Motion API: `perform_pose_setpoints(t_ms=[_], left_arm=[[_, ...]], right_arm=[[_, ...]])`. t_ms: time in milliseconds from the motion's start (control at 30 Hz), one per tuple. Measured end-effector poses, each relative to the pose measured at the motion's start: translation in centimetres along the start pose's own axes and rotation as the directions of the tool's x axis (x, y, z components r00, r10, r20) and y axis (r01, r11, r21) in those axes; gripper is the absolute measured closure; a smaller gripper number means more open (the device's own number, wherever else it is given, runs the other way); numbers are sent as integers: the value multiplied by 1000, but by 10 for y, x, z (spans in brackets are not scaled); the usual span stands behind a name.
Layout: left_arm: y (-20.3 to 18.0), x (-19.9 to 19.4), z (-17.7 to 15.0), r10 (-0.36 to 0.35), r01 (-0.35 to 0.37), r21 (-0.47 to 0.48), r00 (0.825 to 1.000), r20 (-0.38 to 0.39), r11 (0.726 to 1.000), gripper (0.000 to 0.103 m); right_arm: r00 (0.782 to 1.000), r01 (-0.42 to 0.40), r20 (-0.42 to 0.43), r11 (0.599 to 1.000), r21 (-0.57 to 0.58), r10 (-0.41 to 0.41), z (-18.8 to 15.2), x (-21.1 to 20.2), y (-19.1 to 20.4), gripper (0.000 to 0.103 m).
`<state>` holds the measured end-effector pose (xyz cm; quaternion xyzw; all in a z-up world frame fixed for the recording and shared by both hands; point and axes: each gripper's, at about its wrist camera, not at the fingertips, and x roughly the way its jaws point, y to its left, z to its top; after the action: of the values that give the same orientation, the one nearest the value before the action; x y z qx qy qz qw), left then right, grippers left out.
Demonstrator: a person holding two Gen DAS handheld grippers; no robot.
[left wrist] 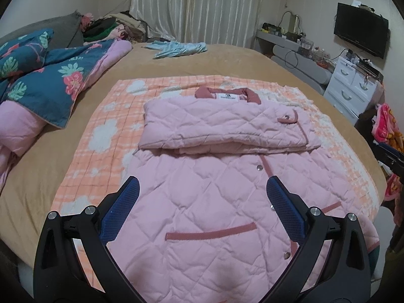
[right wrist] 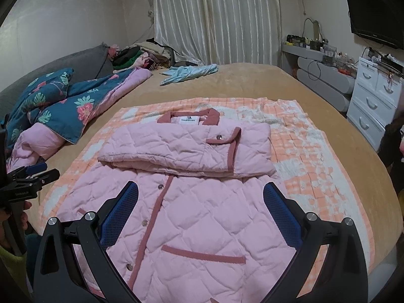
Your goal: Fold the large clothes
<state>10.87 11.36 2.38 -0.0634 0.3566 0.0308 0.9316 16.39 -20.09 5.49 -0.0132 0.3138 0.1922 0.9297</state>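
Both hand-held grippers (left wrist: pixel 202 194) (right wrist: pixel 200 197) hover spread wide, empty.

black hand-held gripper (left wrist: pixel 202 189); blue pads (left wrist: pixel 120 212)

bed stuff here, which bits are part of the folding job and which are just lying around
Part of the job:
- pink quilted jacket, sleeves folded across the chest
- left gripper and right gripper, both open above it

Just lying about:
- checked blanket under the jacket
- floral quilt
- light blue garment
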Motion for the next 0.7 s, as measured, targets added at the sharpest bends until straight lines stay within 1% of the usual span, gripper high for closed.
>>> perform_pose_setpoints(t_ms=[367,700], left_arm=[[12,7,-30,30,-30,11,998,-56,1000,9],[28,10,-50,66,-66,1,994,-89,998,9]], right_arm=[[998,18,-57,1000,15,-17,-29,5,-16,4],[995,39,-97,999,15,-37,-54,6,-30,4]])
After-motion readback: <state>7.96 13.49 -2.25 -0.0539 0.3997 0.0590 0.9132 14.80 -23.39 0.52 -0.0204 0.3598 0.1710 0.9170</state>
